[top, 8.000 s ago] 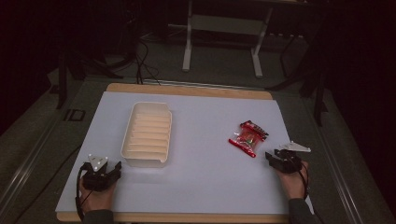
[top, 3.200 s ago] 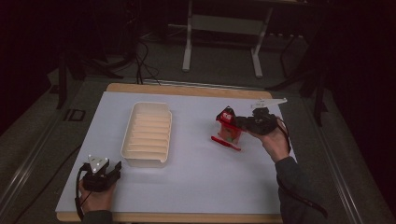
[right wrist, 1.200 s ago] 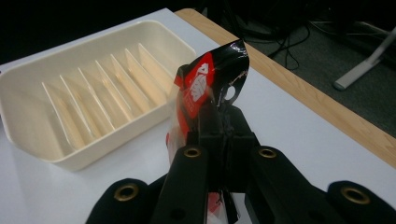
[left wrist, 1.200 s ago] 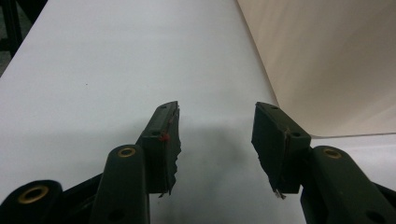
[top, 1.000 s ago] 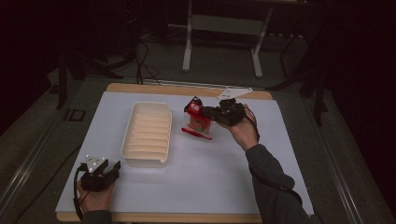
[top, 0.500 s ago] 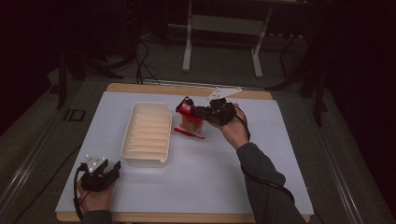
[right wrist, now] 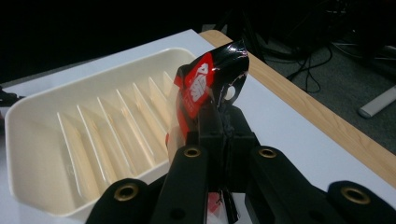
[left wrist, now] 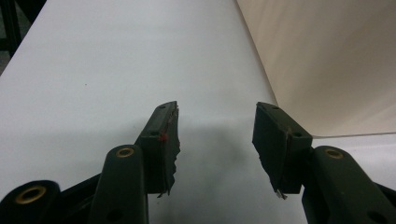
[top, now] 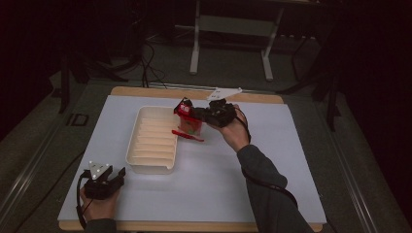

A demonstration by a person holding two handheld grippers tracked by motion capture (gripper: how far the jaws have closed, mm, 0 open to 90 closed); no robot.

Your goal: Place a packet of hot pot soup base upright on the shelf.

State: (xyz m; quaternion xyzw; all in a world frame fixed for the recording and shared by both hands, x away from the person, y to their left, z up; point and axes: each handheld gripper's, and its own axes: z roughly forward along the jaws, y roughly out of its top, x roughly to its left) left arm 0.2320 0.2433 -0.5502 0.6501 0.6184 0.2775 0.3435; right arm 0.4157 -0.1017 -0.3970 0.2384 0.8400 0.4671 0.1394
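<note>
My right gripper (top: 193, 115) is shut on a red and black snack packet (top: 187, 118), held in the air just right of the cream ribbed tray (top: 151, 141). In the right gripper view the packet (right wrist: 205, 86) sticks up from the closed jaws, its top curling over, with the tray (right wrist: 88, 126) behind and to the left. My left gripper (top: 111, 178) rests on the white mat near the front left corner, below the tray. Its jaws stand open with nothing between them, and the fingertips (left wrist: 163, 135) point along the bare mat beside the tray wall (left wrist: 327, 65).
A white mat (top: 272, 160) covers a wooden table whose far edge (top: 262, 97) shows as a tan strip. Beyond it stand a metal frame stand (top: 231, 43) and cables on a dark floor. The mat to the right of the tray is bare.
The right gripper picked the packet up from the right side of the mat and has carried it left to the tray's right edge. The left gripper has stayed put.
</note>
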